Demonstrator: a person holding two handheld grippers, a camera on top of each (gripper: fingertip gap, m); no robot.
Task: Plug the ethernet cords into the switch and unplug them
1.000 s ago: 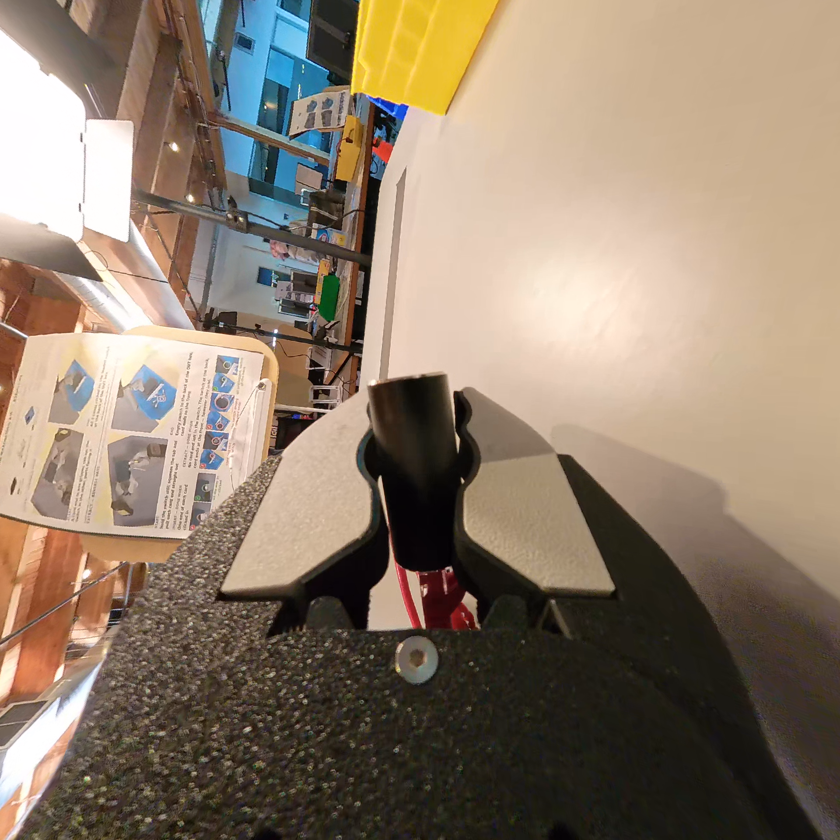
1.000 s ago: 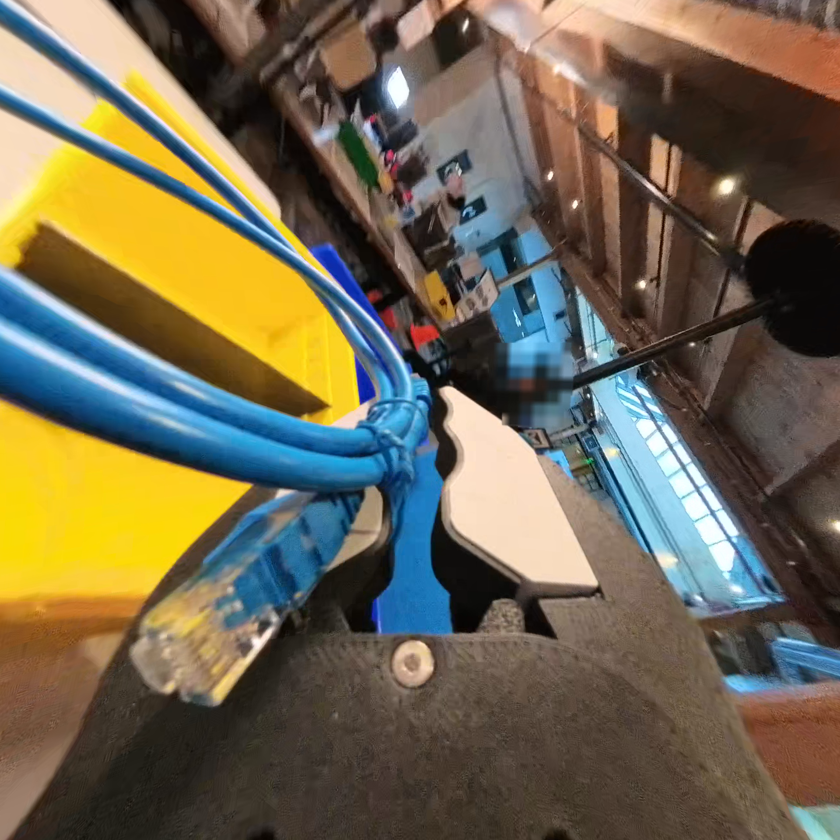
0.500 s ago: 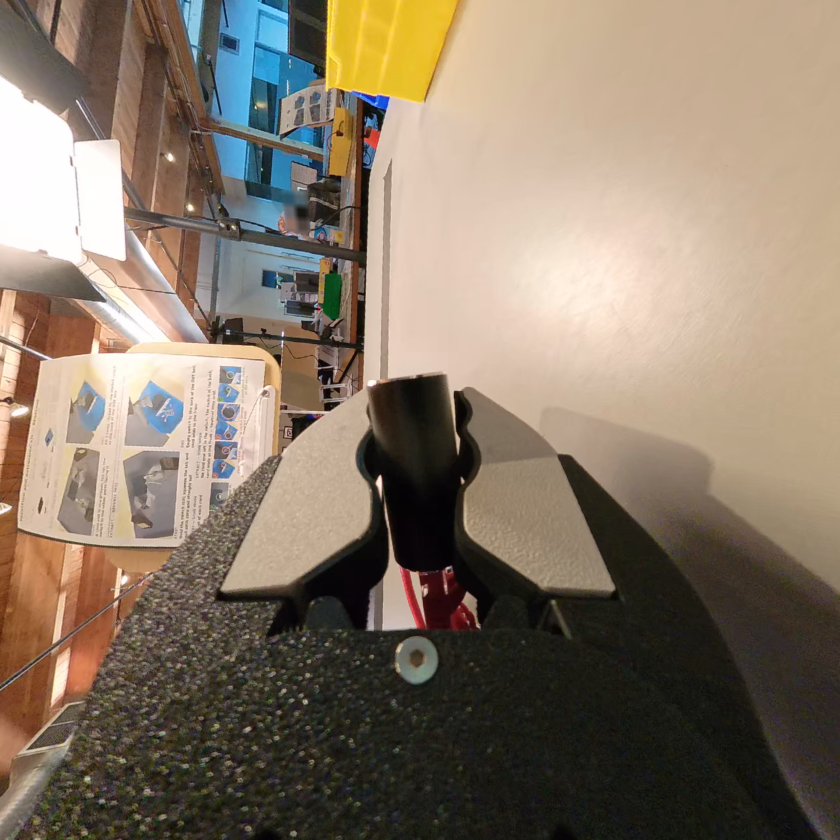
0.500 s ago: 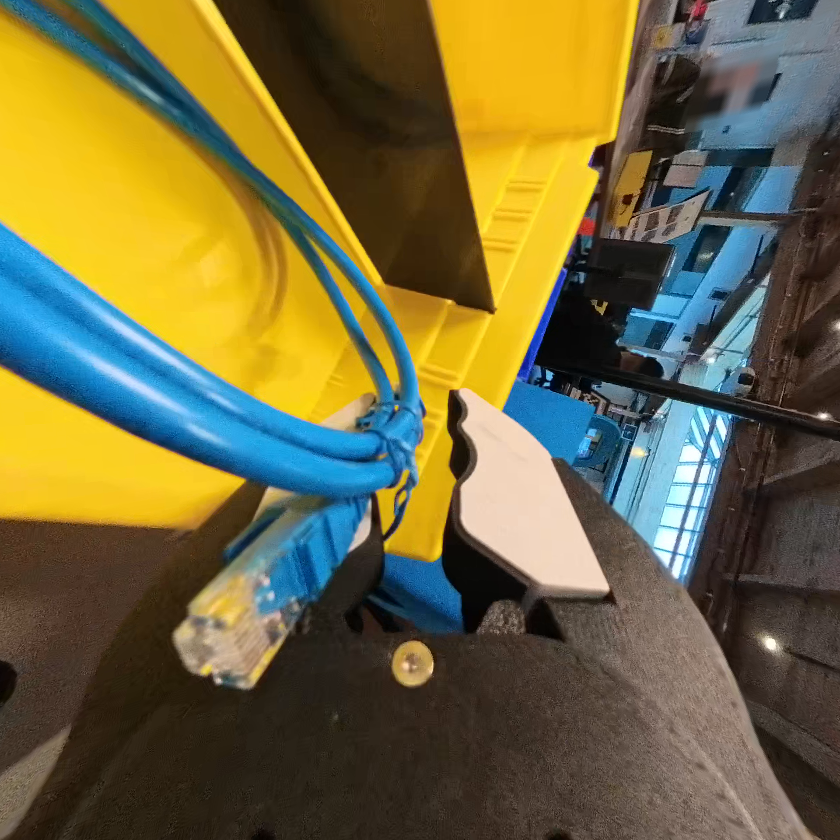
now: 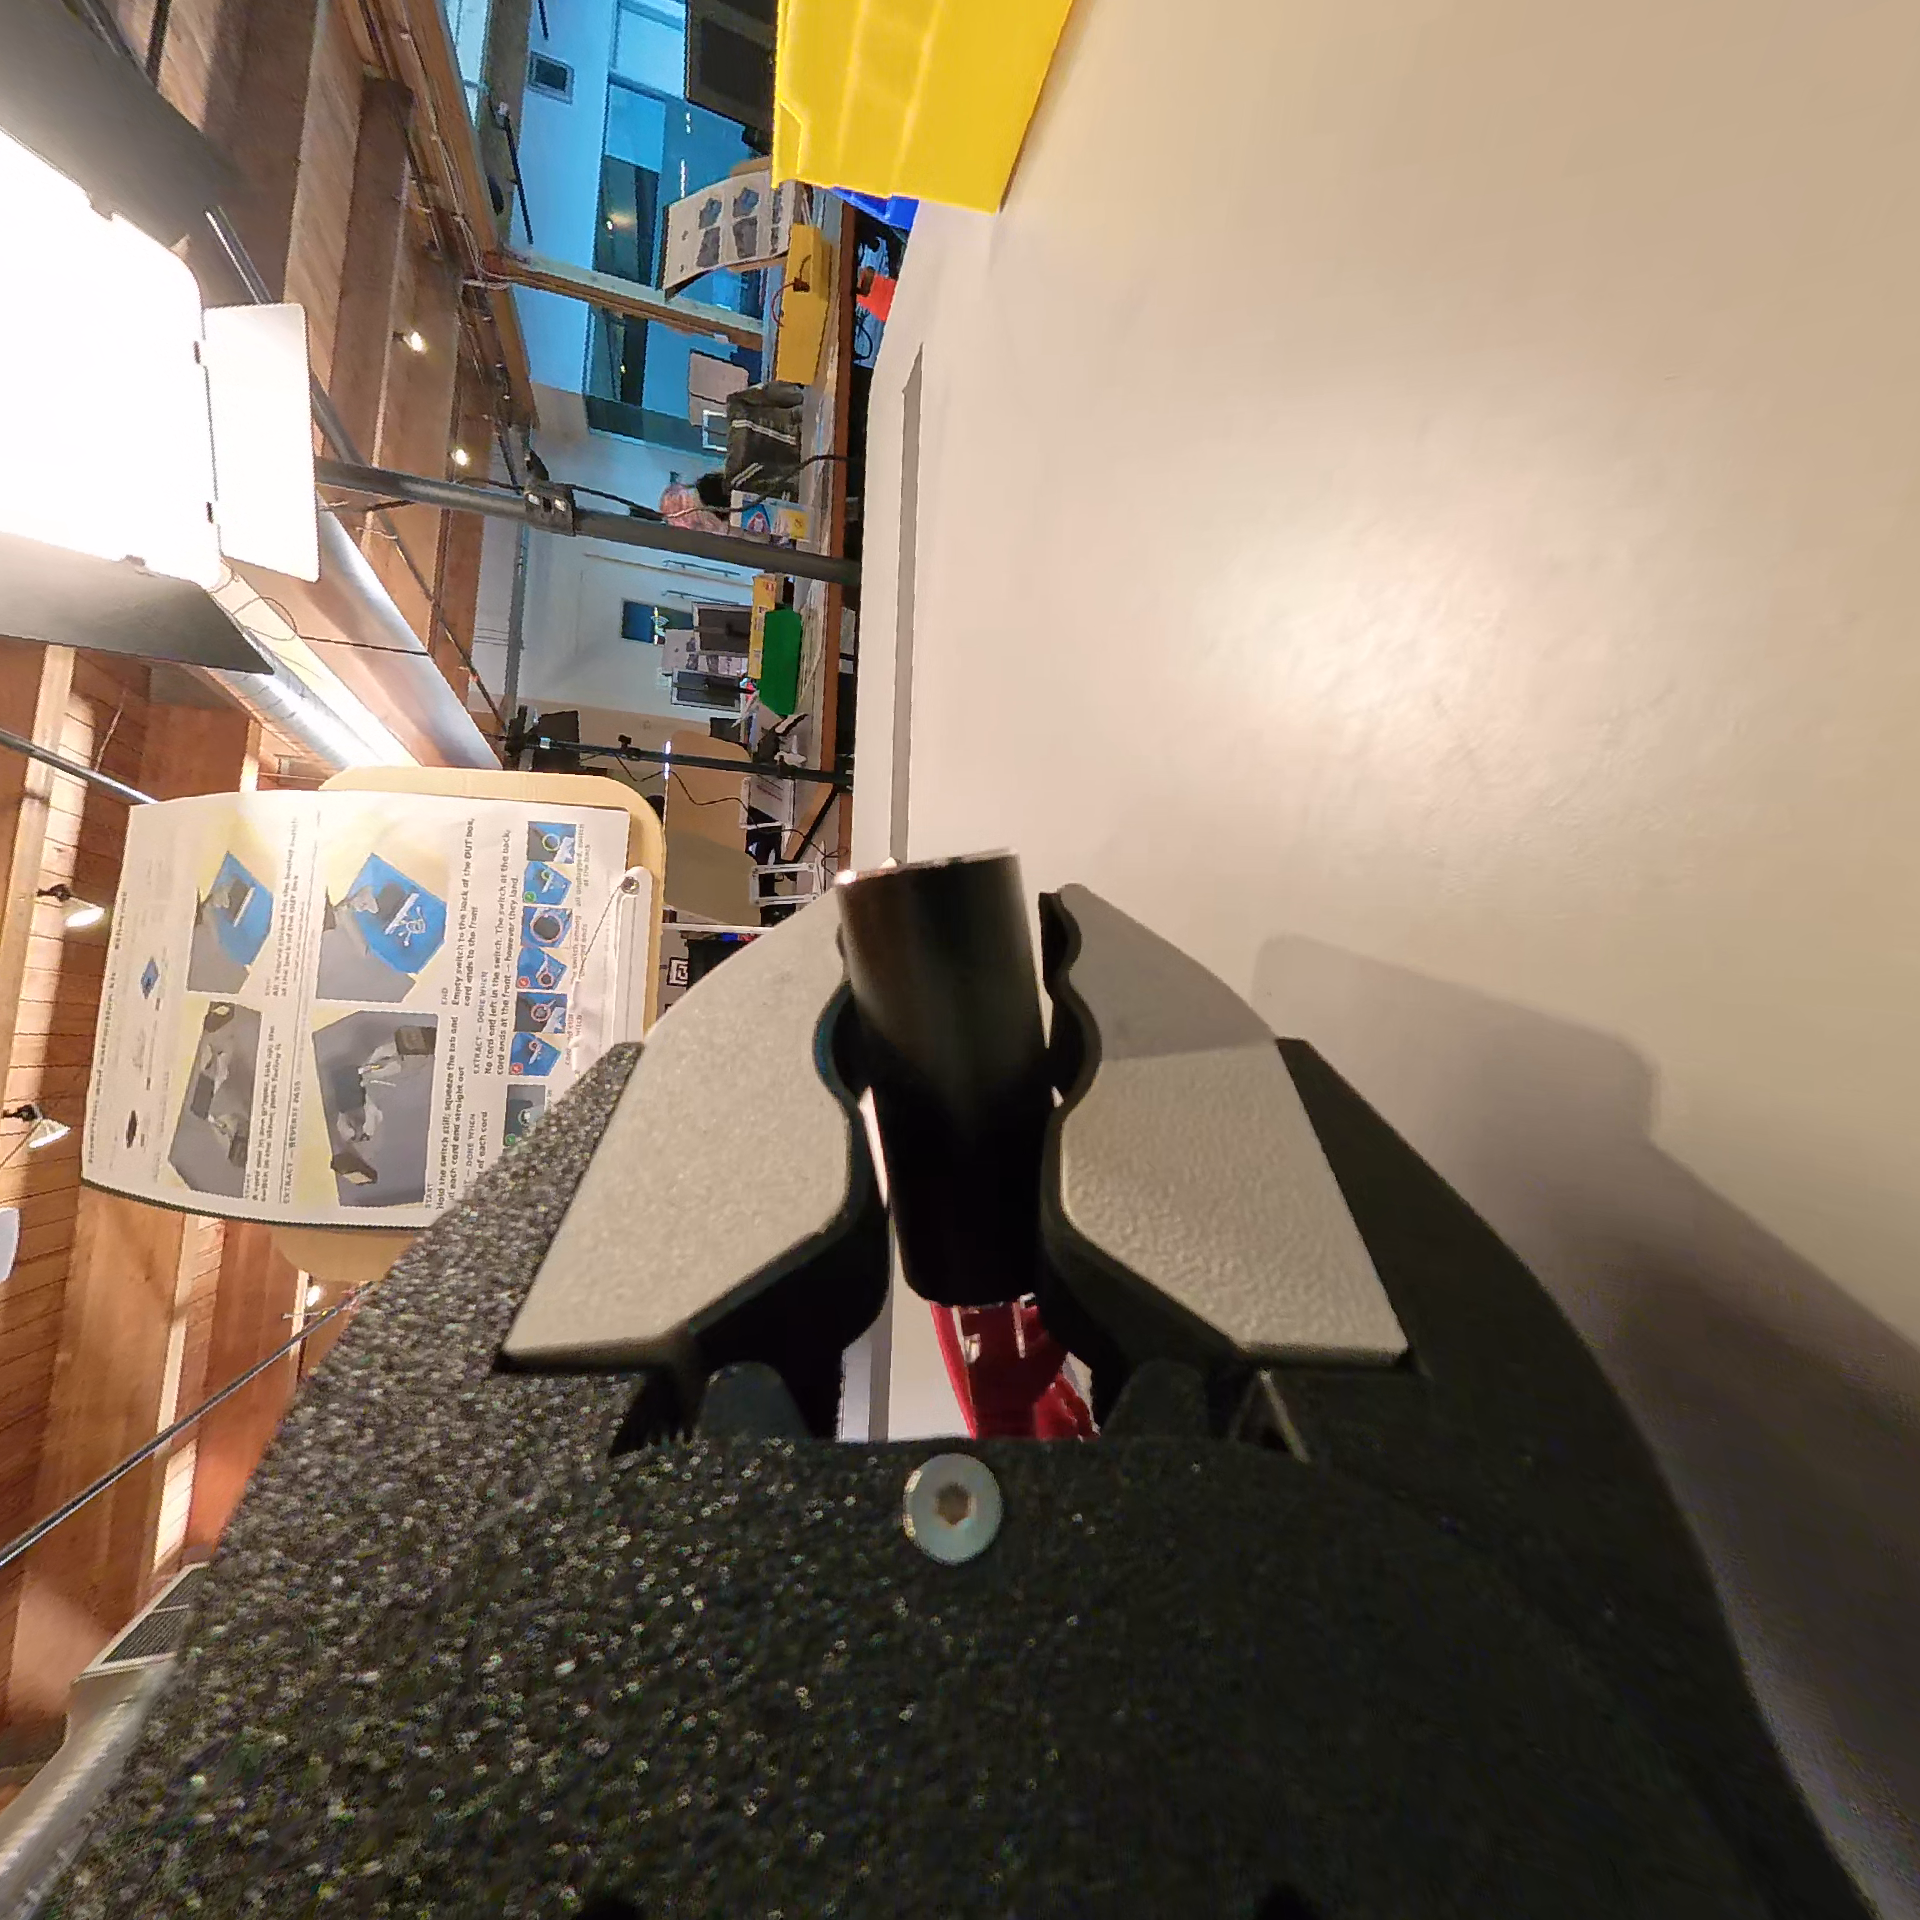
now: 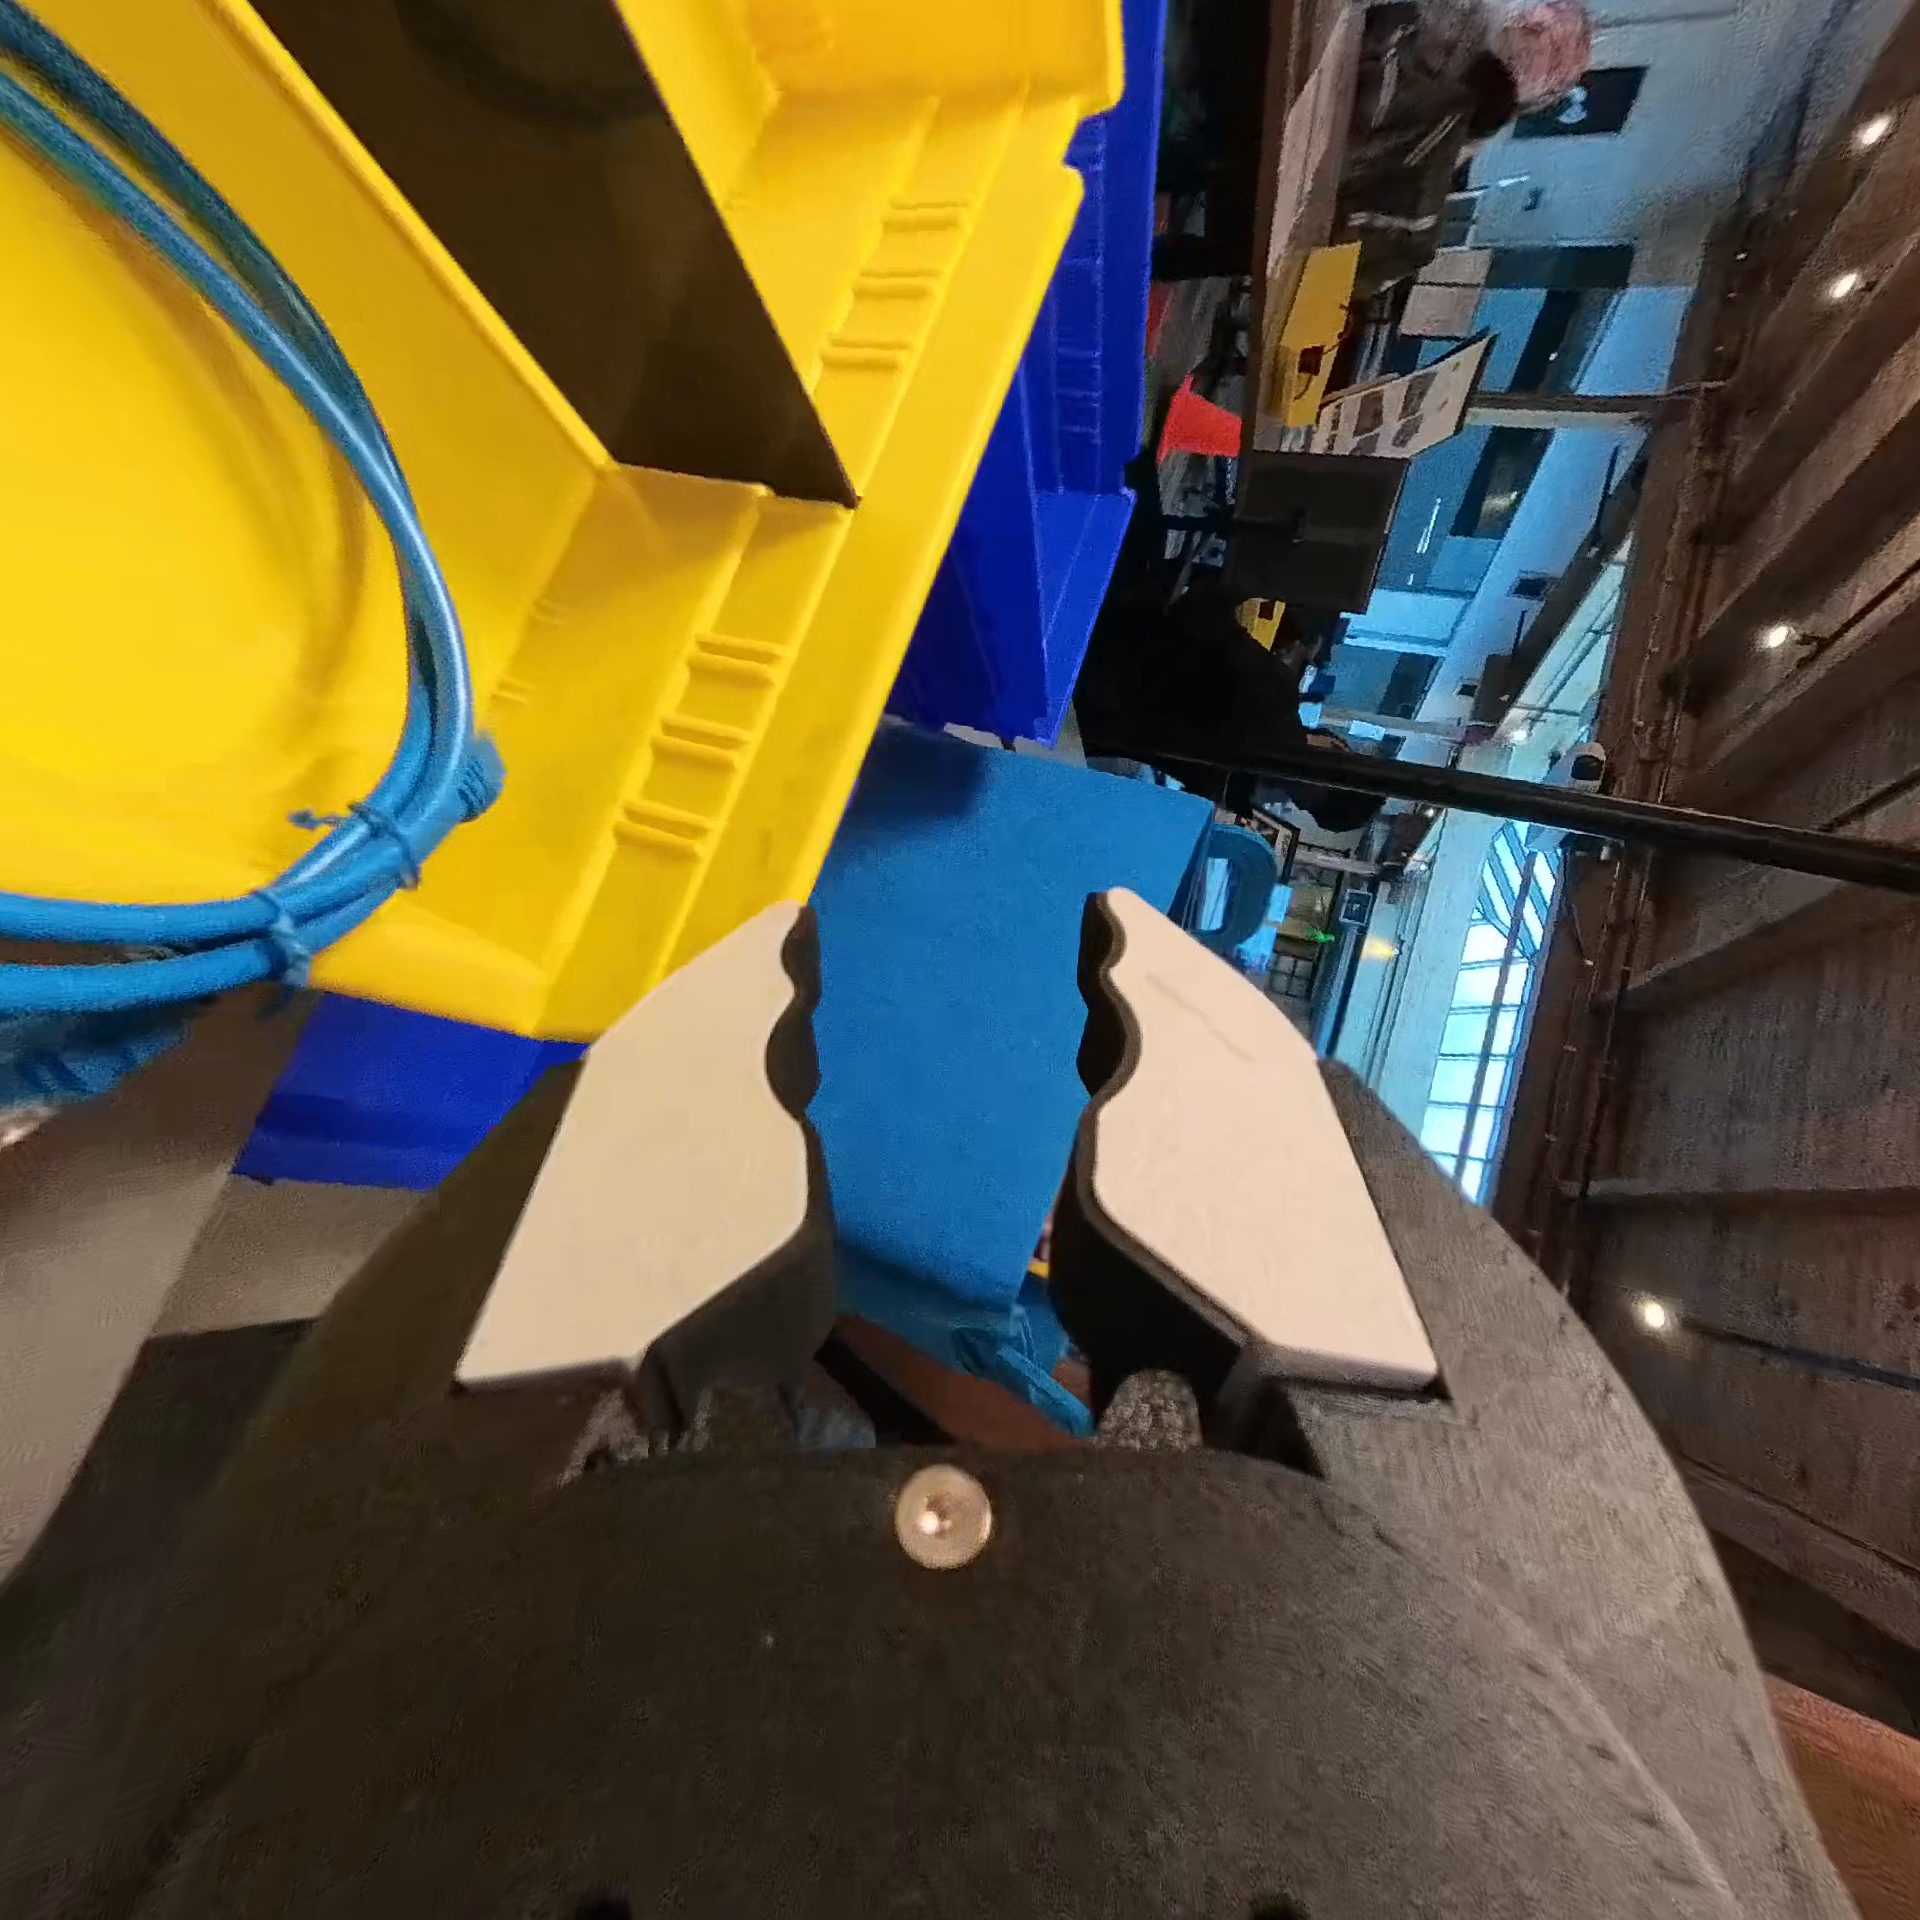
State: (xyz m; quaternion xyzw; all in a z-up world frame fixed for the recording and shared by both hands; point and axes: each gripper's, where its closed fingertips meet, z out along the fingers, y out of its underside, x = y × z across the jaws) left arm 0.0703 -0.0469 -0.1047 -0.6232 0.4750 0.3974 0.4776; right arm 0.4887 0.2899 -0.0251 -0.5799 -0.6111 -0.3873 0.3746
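In the left wrist view my left gripper (image 5: 943, 940) is shut on the black switch (image 5: 951, 1091), which stands up between the fingers. A red cord (image 5: 997, 1361) shows just behind it, low between the jaws. The view is rolled sideways, with the cream table (image 5: 1455, 520) on the right. In the right wrist view my right gripper (image 6: 945, 935) is open and empty. The tied bundle of blue ethernet cord (image 6: 364, 847) hangs free to its left, against the inside of a yellow bin (image 6: 675, 644). Its plug end at the lower left is blurred.
A blue bin (image 6: 1081, 416) sits behind the yellow one, and a blue flat panel (image 6: 935, 1091) lies beyond the right fingers. The yellow bin (image 5: 904, 94) also shows far off in the left wrist view. An instruction sheet (image 5: 343, 997) and a bright lamp (image 5: 94, 364) stand beyond the table edge. Some 55 centimetres of space lies between my two pairs of fingers.
My right gripper has opened and let go of the blue cord bundle, which now lies off to the left by the yellow bin. My left gripper still holds the switch and has barely moved.
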